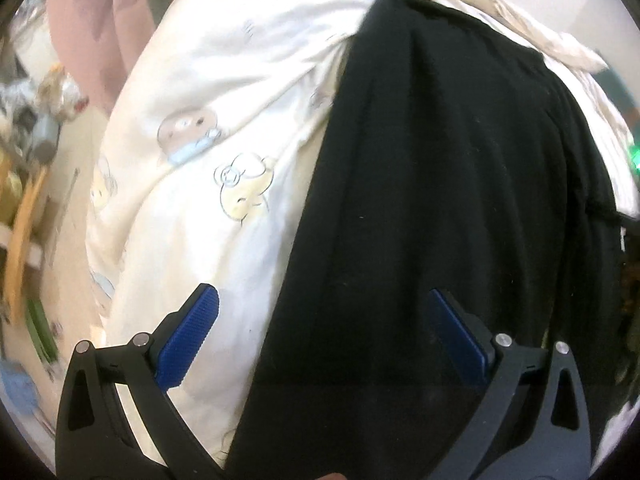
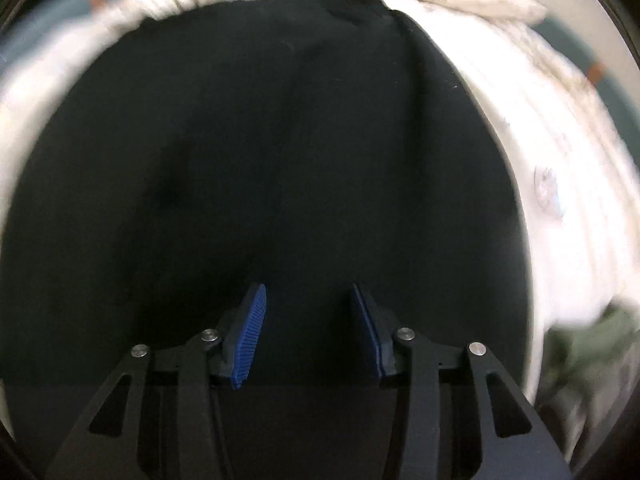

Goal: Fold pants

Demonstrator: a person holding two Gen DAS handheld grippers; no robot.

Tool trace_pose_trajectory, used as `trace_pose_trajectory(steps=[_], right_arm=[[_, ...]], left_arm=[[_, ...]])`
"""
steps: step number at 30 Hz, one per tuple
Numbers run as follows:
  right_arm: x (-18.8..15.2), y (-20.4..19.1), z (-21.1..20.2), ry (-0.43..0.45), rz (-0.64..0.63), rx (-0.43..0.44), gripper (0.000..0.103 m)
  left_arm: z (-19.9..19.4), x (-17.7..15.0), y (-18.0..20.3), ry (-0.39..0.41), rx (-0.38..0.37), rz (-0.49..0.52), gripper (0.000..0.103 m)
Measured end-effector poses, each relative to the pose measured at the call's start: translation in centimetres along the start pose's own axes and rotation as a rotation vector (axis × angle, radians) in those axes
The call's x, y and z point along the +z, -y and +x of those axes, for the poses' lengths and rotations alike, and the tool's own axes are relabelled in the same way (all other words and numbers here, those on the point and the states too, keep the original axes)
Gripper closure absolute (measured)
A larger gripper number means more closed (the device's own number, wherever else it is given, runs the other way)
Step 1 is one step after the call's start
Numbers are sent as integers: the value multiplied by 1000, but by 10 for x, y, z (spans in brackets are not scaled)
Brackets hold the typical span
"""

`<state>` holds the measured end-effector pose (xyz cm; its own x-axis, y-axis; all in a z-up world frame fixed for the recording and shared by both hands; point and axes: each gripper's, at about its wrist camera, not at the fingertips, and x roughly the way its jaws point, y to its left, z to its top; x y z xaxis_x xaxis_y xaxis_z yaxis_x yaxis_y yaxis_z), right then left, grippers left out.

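Left gripper (image 1: 324,312): blue ribbed pads (image 1: 188,336) spread wide apart, nothing pinched between them, pointing steeply down. One pad over pale bedding, the other over dark cloth, so the gap straddles the cloth's long edge. Whether the tips touch the fabric cannot be told.

Right gripper (image 2: 306,312): blue pads (image 2: 250,336) parted to a middling gap, clamped on nothing, aimed down over the middle of the dark cloth. Only black fabric seen between and beyond the tips; contact with it cannot be told.

Black pants (image 1: 440,184) laid out on the bed, stretching away from both grippers, with soft lengthwise creases and a narrower far end. In the right wrist view the pants (image 2: 280,160) fill nearly the whole picture.

Under and around them, a cream blanket (image 1: 208,128) printed with pastel cartoon animals, rumpled along the far edge; the same blanket (image 2: 560,160) curves around the right side and top of the pants in the right wrist view, blurred.

Further out in the left wrist view, pink fabric (image 1: 96,32) at upper left and a blurred jumble of small things (image 1: 36,120) along the left edge, too smeared to name. A patch of green cloth (image 2: 588,352) at lower right in the right wrist view.
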<state>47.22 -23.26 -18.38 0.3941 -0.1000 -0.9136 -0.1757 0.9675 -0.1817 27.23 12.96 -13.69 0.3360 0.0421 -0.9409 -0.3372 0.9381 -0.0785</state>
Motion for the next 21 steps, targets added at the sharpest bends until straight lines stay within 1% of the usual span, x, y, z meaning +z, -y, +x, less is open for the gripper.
trace_pose_trajectory(steps=[1,2,3,4,6,7,8,9,10,11,12,13,14,15,16,18,19,20,21], right_arm=[[3,10,9,-8,0,-130,51],[5,34,12,-6,73,-156,47],[5,53,13,-16,148,-155,45],[6,75,16,-50,220,-137,45],[12,84,14,-79,227,-115,45],[15,85,10,-84,220,-120,45],[22,84,1,-71,209,-128,45],[28,86,-10,-39,216,-89,43],[34,91,-15,-22,228,-17,42],[41,98,-21,0,255,167,42],[42,103,-24,30,270,230,42],[47,110,-30,77,284,229,42],[53,124,-34,124,306,108,42],[53,129,-36,142,324,61,42],[59,149,-27,139,369,28,42],[63,172,-9,86,429,59,42],[68,183,7,40,443,126,43],[71,185,15,18,425,151,45],[75,181,21,1,371,190,66]], left_arm=[[-1,1,-2,-4,-3,-13,1],[-2,3,-4,-4,-9,-27,1],[-4,4,-4,-3,-16,-31,1],[-5,5,-4,-1,-22,-29,1],[-9,9,-2,15,-19,-19,1],[-10,10,0,23,-18,-14,1],[-12,13,3,30,-16,-10,1],[-14,14,4,39,-16,-6,1],[-16,14,5,45,-18,-4,1],[-18,13,5,51,-20,2,1],[-20,12,6,52,-20,7,1],[-21,11,6,54,-22,11,1],[-22,10,7,57,-23,18,1],[-22,10,8,60,-19,21,1],[-22,10,9,62,-14,27,1],[-17,13,13,54,-15,32,1],[-16,13,13,50,-17,32,1],[-15,12,14,47,-17,33,1],[-14,12,15,42,-17,33,1]])
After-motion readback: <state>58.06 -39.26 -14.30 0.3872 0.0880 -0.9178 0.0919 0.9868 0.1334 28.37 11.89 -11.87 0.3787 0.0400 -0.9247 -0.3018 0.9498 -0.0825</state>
